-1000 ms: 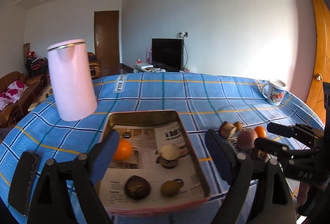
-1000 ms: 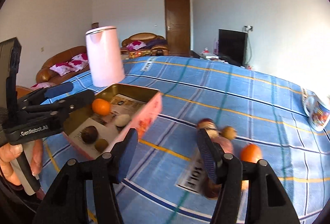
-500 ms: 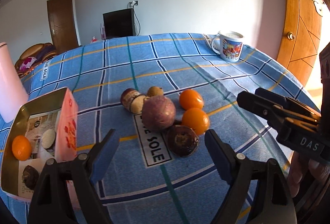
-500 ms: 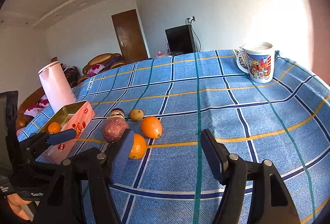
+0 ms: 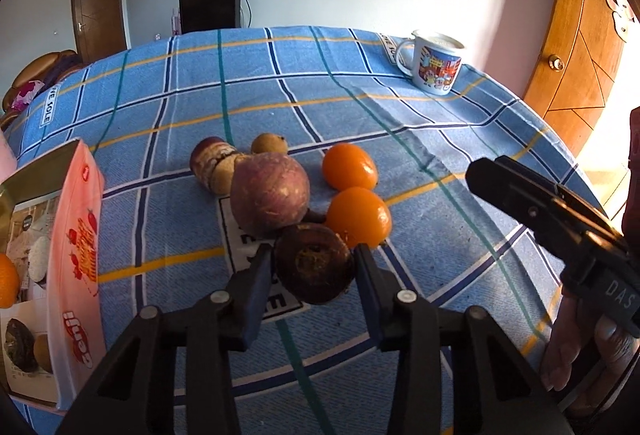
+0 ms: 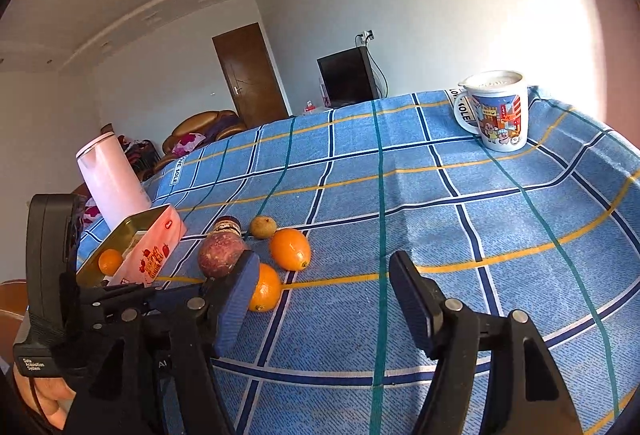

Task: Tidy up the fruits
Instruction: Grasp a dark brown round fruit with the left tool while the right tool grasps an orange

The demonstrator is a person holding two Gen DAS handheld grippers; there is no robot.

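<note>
Your left tongs (image 5: 314, 269) are closing on the dark fruit (image 5: 314, 269) at the near edge of the pile on the desk (image 5: 440, 139), so a skewed squeeze could knock the touching orange (image 5: 359, 215) rolling, while your right tongs (image 6: 324, 291) hang wide and empty.

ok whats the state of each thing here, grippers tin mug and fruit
left hand-held gripper: jaws closing around the dark fruit
right hand-held gripper: open, nothing between its jaws
tin: lidless, fruit inside
mug: upright on the cloth
two oranges: loose on the cloth
</note>
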